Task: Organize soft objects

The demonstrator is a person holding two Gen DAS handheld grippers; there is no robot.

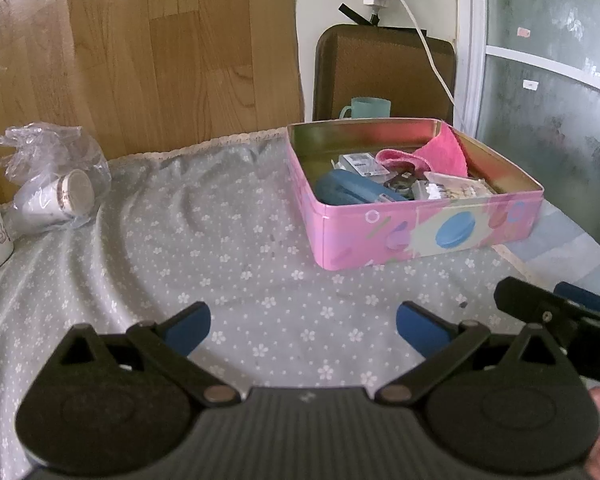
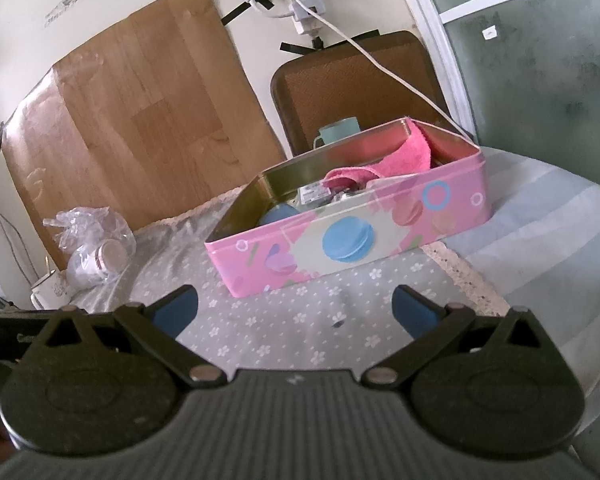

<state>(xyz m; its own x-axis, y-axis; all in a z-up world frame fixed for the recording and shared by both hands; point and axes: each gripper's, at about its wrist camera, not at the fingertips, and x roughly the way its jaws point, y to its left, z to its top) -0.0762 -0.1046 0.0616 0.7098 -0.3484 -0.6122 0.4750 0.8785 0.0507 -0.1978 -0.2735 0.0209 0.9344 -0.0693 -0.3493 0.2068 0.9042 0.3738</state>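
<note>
Floral-cloth worktop | both grippers, left gripper and right gripper, wide, empty | I approach pink cloth in tin from above, pinching a raised fold

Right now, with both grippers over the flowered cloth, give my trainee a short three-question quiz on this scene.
1. True or false: the fuzzy pink cloth lies inside the pink macaron-printed tin box.
2. Which stands behind the box? A) pale green plastic mug B) glass bottle C) red bowl
3. Fill in: the paper cup at the far left lies inside a clear plastic ___.

Both the left gripper and the right gripper are open and hold nothing.

Key: 1 true; 2 A; 3 bag.
</note>
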